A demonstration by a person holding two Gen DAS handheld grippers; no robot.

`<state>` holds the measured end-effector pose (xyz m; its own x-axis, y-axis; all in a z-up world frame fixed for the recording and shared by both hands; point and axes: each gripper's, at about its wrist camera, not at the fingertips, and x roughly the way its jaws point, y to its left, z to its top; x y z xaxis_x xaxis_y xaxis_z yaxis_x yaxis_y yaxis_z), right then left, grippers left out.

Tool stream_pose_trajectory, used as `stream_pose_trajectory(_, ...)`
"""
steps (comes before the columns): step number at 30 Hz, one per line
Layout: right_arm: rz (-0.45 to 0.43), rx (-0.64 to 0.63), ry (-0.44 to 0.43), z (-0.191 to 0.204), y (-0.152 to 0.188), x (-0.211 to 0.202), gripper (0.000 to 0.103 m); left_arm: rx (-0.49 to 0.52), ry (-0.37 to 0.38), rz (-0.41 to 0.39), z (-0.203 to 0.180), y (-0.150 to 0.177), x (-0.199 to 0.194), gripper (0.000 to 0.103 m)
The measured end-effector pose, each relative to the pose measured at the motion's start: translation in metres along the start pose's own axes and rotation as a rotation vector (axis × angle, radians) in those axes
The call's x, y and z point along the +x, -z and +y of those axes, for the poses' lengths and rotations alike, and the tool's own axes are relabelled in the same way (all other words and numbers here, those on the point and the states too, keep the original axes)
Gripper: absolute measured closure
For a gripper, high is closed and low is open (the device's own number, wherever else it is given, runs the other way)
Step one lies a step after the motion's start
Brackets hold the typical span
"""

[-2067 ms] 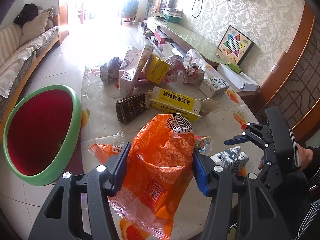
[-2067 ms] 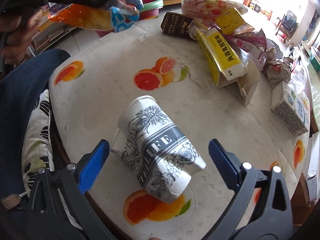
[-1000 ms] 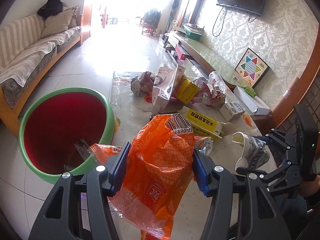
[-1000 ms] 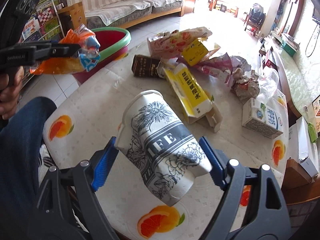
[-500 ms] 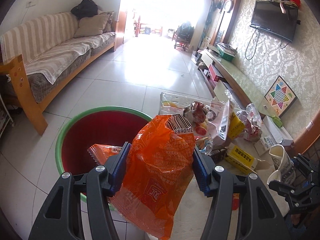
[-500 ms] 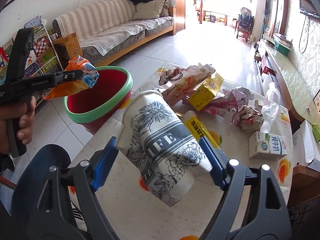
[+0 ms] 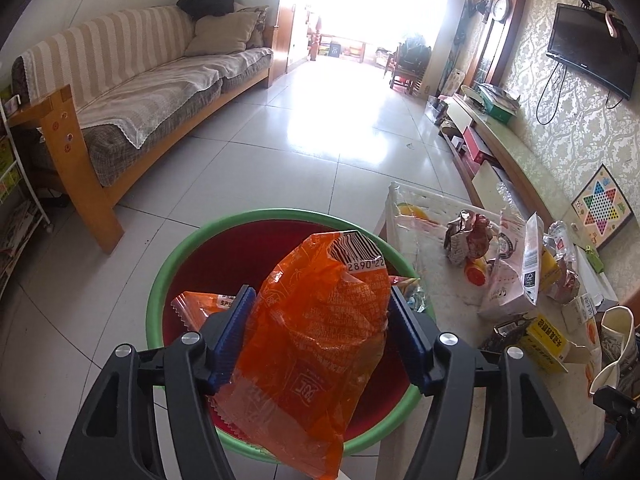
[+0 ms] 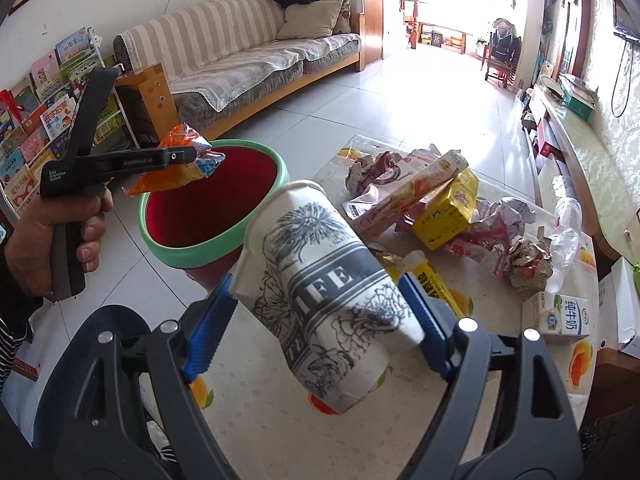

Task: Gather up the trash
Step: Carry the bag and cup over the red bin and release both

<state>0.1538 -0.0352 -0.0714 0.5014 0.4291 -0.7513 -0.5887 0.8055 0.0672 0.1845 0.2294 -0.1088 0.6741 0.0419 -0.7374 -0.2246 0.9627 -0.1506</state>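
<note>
— Where does the left tool (image 7: pixel 320 292) stand?

— In its own view it hangs over the round red bin with a green rim (image 7: pixel 160 292), which stands on the floor just beside the tabletop (image 7: pixel 436 280). The crinkled orange plastic snack bag (image 7: pixel 316 340) sits between its blue pads (image 7: pixel 236 332). The jaws have just been opening, yet both pads touch the bag's sides, so it is gripped, loosely.

— What does the right view add?

— It shows the left tool (image 8: pixel 192 156) from the side, with a hand (image 8: pixel 40 232) wrapped round the handle, and the orange bag (image 8: pixel 172 180) hanging over the near rim of the bin (image 8: pixel 280 176). The left view hides that hand.

— And the right tool (image 8: pixel 316 280)?

— It is clenched on the white paper cup with black flower print (image 8: pixel 328 304), tilted, rim up and to the left, clear above the tabletop (image 8: pixel 280 420). The left view catches only the cup's (image 7: pixel 616 344) edge at far right.

— What lies on the tabletop?

— A yellow cardboard box (image 8: pixel 444 208), a white milk carton (image 8: pixel 560 320) and crumpled wrappers (image 8: pixel 528 264).
</note>
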Motion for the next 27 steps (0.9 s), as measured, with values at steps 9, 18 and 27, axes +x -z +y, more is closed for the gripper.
stream_pose_trajectory(9, 0.005, -0.017, -0.004, 0.016, -0.021, 0.017, 0.023, -0.027, 0.003, -0.011, 0.015, -0.002, -0.005, 0.01)
stream_pose_trajectory(18, -0.011, -0.008, -0.048, 0.032, -0.055, 0.043, 0.023, -0.041, -0.01, -0.056, 0.027, -0.001, -0.026, 0.008)
stream_pose_trajectory(27, 0.009, -0.054, -0.098, 0.068, -0.099, 0.093, 0.023, -0.102, -0.073, -0.11, 0.059, 0.011, -0.054, 0.008)
